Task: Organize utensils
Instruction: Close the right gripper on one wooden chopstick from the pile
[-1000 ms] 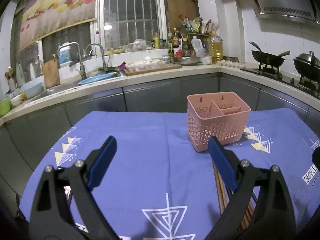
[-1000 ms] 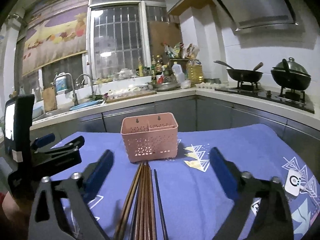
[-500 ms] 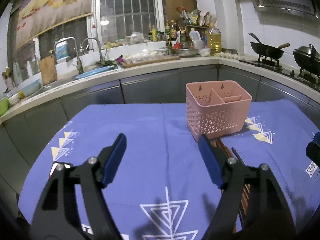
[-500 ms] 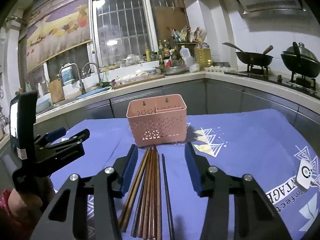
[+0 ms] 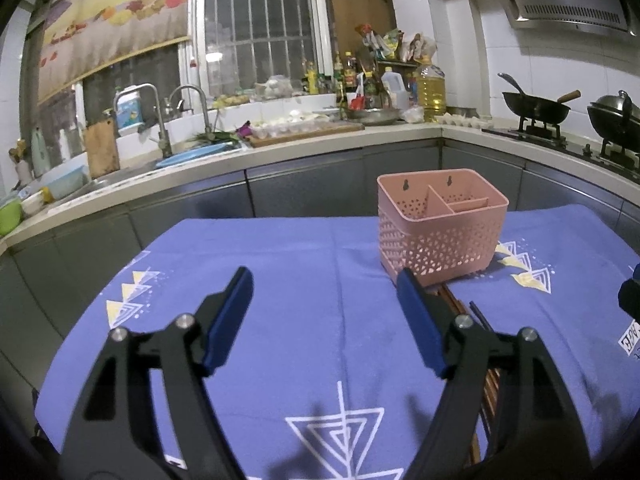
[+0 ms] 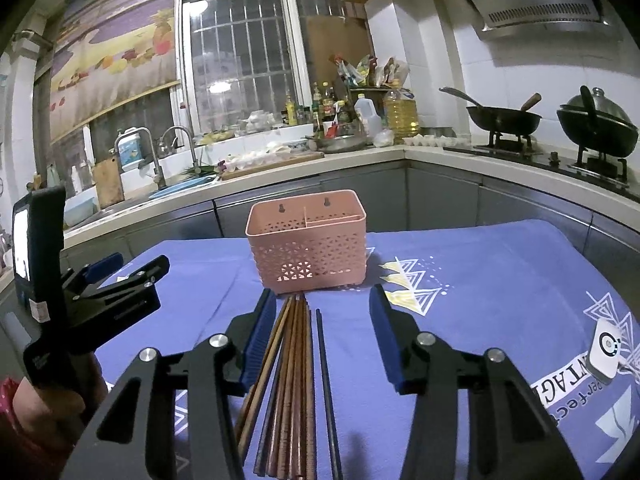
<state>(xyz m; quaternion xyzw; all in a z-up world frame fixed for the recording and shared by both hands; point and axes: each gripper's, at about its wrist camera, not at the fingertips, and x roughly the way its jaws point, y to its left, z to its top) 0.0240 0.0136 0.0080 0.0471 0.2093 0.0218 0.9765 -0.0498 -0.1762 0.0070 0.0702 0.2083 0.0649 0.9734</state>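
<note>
Your left fingers (image 5: 240, 312) were spread with nothing between them; the left gripper (image 5: 324, 280) hung over bare blue cloth (image 5: 304, 280), having just narrowed a little. In that view the pink basket (image 5: 440, 236) stood upright on the surface beyond the right-hand finger, and the chopsticks (image 5: 454, 302) showed only partly behind it.

Your right fingers (image 6: 260, 332) were also apart, just drawn closer, gripping nothing. The right gripper (image 6: 322, 304) straddled the bundle of chopsticks (image 6: 296, 360), which lay flat on the cloth (image 6: 480, 280) and pointed toward the basket (image 6: 306, 248). Whether the left-hand finger touched the bundle, you cannot tell.
</note>
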